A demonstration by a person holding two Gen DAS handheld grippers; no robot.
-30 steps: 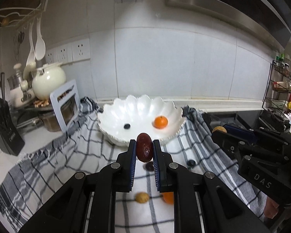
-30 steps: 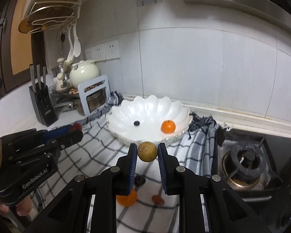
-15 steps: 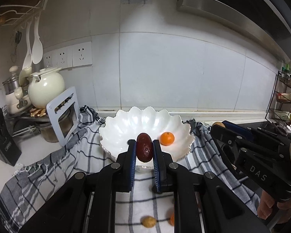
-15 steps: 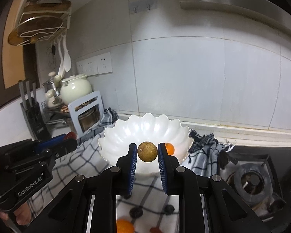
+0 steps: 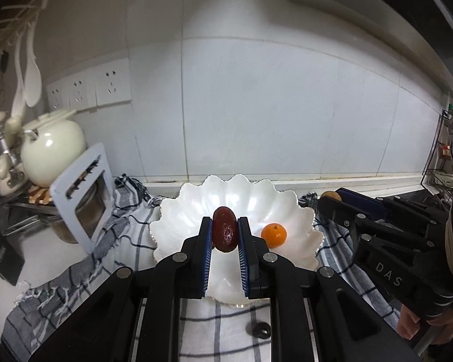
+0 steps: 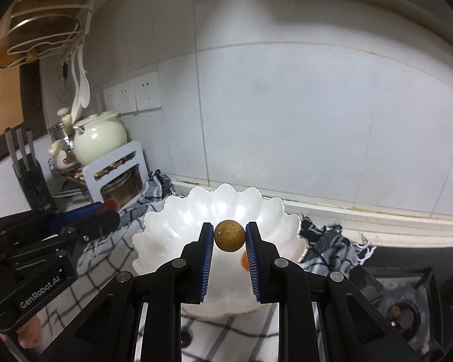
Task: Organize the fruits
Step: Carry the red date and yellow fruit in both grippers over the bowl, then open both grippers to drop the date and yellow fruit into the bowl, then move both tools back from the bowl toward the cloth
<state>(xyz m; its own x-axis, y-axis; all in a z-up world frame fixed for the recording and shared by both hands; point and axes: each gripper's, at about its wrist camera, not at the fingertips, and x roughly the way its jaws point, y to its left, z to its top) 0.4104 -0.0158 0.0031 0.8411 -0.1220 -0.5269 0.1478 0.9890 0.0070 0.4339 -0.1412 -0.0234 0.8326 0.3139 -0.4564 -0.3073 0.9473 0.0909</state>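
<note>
My left gripper [image 5: 225, 235] is shut on a dark red date [image 5: 225, 233], held over the near side of a white scalloped bowl [image 5: 302, 220]. An orange tangerine [image 5: 274, 235] lies in the bowl. My right gripper [image 6: 229, 236] is shut on a round brown longan [image 6: 229, 235], held over the same bowl [image 6: 172, 229]; the tangerine [image 6: 244, 260] peeks out below its right finger. The right gripper also shows at the right of the left wrist view [image 5: 332, 199], and the left gripper at the left of the right wrist view [image 6: 108, 208].
The bowl sits on a checked cloth [image 5: 84, 274]. A small dark fruit [image 5: 261, 330] lies on the cloth in front of the bowl. A cream teapot [image 5: 53, 147], a pot with a white holder [image 5: 84, 202] and a knife block [image 6: 30, 175] stand left. A gas burner [image 6: 401, 310] is right.
Both grippers have moved forward and now hover over the bowl, each still holding its fruit. The loose fruits on the cloth have mostly slipped out of view below.
</note>
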